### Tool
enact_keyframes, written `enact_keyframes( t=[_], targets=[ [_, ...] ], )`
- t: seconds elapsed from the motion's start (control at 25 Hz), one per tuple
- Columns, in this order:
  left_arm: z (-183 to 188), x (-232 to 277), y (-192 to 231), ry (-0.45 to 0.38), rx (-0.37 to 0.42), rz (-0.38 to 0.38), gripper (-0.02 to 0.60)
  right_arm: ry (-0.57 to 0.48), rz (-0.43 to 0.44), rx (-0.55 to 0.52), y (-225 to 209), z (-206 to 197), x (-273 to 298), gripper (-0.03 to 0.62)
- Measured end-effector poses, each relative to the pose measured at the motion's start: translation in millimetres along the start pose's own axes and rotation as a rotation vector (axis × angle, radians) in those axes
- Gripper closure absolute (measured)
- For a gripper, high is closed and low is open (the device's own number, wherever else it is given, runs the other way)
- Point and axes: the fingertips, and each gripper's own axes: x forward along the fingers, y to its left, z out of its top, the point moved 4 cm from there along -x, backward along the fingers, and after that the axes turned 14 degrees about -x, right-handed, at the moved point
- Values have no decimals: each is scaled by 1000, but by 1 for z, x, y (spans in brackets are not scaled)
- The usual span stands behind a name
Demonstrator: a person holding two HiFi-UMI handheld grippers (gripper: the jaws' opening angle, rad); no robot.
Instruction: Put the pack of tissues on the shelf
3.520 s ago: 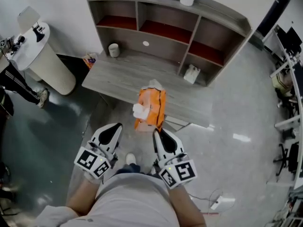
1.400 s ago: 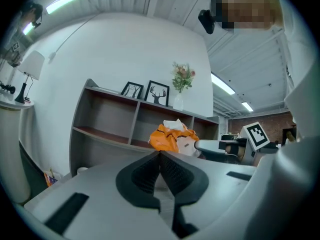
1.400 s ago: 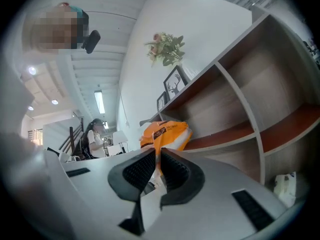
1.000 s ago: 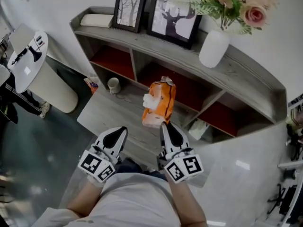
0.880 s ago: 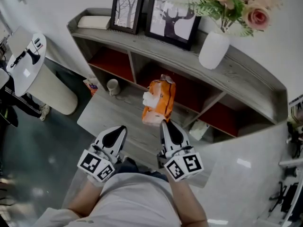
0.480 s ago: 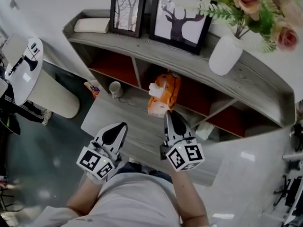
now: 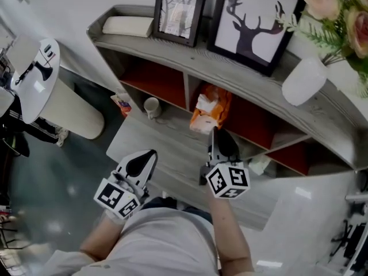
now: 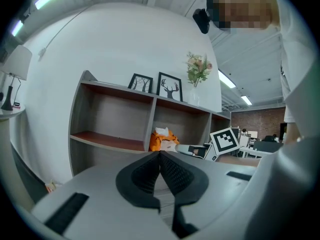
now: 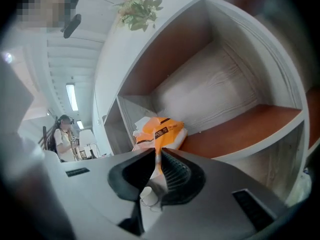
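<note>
Pinching one end of the pack of tissues [image 9: 159,130], the jaws of the right gripper [image 9: 156,156] were pressed together on its orange wrapper. The pack hung at the mouth of the middle compartment of the shelf [image 7: 172,49], above that compartment's red-brown board (whether it touched the board, I could not tell). The left gripper [image 8: 160,155] had its jaws closed against each other with nothing between them. It hovered over the near edge of the desk [image 7: 172,151], well apart from the pack. Further out, I saw a cup [image 7: 152,107] standing on the desk below the left compartment. Two picture frames [image 7: 180,10] and a white vase [image 7: 303,80] stood on the shelf's top.
</note>
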Motion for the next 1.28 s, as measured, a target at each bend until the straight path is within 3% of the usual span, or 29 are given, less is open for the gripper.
enact_keyframes(
  t=[0.64,0.92,1.28],
  targets=[
    [-2,-13,14,-4,-9,42,565,-11,-50,2,-4,-7,11,545],
    [-3,-11,11,-1,-11,29,566,-10,-71,11,-9,-7,5,433],
    [-4,-2,2,6,-9,-23,565,-16,-118,1,-18,-1,-18,408]
  ],
)
